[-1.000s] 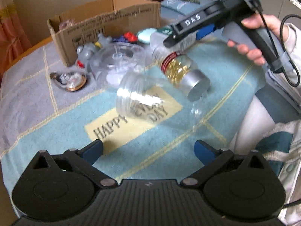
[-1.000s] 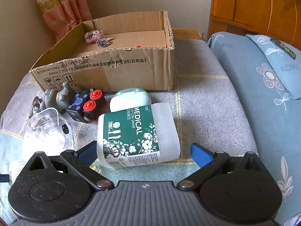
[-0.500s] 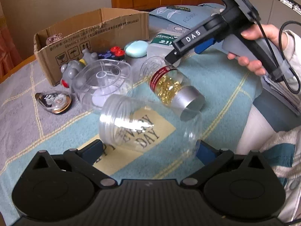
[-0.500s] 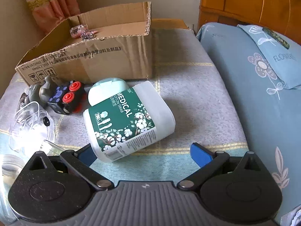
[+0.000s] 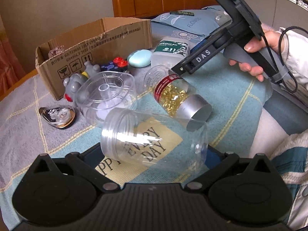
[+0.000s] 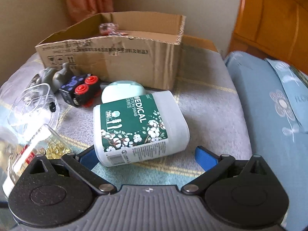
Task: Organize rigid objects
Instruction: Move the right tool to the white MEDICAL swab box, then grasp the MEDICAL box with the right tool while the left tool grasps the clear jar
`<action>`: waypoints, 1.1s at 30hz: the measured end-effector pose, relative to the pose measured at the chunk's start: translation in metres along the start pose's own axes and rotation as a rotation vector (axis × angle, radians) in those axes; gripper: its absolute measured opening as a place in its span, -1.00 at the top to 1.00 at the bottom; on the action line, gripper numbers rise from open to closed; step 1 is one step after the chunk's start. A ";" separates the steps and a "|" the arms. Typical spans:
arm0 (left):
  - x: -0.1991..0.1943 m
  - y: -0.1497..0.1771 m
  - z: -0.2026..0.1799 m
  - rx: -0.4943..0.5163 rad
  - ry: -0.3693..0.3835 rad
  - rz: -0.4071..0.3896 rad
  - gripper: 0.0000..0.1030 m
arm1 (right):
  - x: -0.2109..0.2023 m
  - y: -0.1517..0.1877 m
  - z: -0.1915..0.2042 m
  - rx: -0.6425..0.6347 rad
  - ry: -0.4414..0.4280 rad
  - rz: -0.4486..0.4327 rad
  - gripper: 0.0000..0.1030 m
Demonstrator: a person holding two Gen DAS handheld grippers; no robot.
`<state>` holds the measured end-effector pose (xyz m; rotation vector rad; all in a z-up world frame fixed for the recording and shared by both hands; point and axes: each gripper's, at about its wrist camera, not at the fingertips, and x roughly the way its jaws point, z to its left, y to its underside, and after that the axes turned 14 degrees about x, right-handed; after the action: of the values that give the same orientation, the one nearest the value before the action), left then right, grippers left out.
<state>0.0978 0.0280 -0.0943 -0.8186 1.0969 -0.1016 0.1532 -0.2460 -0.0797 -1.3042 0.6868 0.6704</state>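
Right now, an empty clear jar is being framed between the blue-padded fingers of the left gripper, whose jaws are being held wide apart; the jar is lying on its side on the bedspread, its threaded, lidless mouth turned to the left and the printed words EVERY DAY being read straight through its wall; whether the pads are touching it cannot be told. Just beyond it, a capsule bottle is lying tilted, filled with golden capsules, banded in red and capped in silver, its cap being pressed close against the jar.

Further back, a clear round container is sitting beside a grey toy figure and a toy block with red buttons; a shiny teardrop case is lying apart to the left.

The right gripper is being held by a hand with its jaws spread open around the near end of a white cotton swab box, green-labelled MEDICAL and patterned with cotton flowers; the box is lying flat, touching a pale green oval case; behind them a cardboard box is standing open.
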 end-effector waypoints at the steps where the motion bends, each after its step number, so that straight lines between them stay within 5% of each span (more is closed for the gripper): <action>1: 0.000 0.000 0.000 -0.002 0.003 0.001 -0.99 | 0.000 0.000 -0.001 -0.015 -0.014 -0.001 -1.00; 11: 0.001 -0.002 0.003 -0.005 -0.005 0.021 -0.99 | 0.011 -0.019 0.002 -0.122 -0.100 0.024 -1.00; 33: -0.016 -0.003 0.003 0.054 -0.031 0.014 -0.98 | 0.006 -0.027 0.023 -0.194 -0.106 0.057 -0.99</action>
<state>0.0934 0.0346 -0.0795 -0.7616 1.0660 -0.1064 0.1792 -0.2272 -0.0643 -1.4193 0.5848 0.8630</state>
